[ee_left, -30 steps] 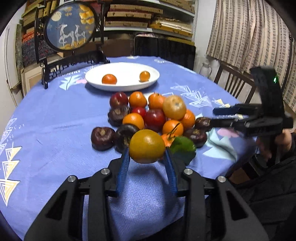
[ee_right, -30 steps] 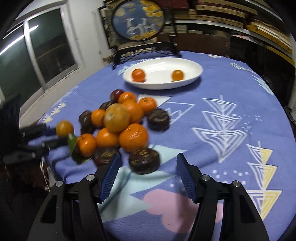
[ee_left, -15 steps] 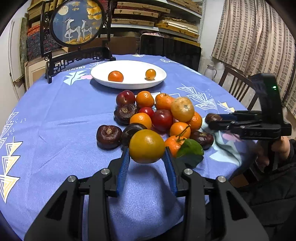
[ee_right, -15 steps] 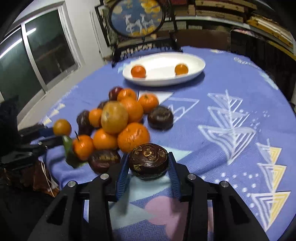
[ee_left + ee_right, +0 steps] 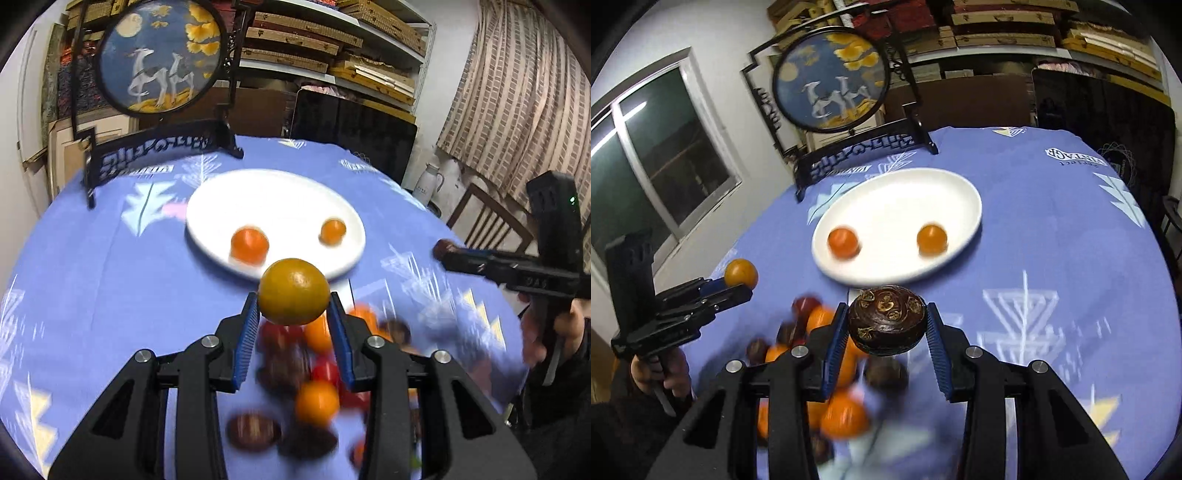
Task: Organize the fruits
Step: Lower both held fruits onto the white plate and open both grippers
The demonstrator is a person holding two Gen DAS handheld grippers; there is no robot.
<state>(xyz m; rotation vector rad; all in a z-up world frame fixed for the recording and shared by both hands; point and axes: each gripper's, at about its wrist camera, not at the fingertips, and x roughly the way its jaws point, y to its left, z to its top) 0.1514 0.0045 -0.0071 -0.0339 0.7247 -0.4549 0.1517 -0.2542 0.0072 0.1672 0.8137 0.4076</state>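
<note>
My left gripper (image 5: 293,314) is shut on a yellow-orange fruit (image 5: 293,291) and holds it in the air above the fruit pile (image 5: 314,380), just short of the white plate (image 5: 277,195). My right gripper (image 5: 886,328) is shut on a dark brown fruit (image 5: 887,320), also lifted above the pile (image 5: 827,387) in front of the plate (image 5: 897,206). The plate holds two oranges (image 5: 249,242) (image 5: 333,231). Each gripper shows in the other's view: the left gripper (image 5: 737,280) and the right gripper (image 5: 448,253).
A round painted screen on a black stand (image 5: 162,59) stands behind the plate at the table's far edge. A blue patterned cloth (image 5: 92,277) covers the round table. A wooden chair (image 5: 487,218) and a dark panel (image 5: 351,129) stand beyond the table.
Both grippers have lifted with their fruits and moved forward over the pile toward the white plate. The right gripper closed on the dark fruit one second ago.
</note>
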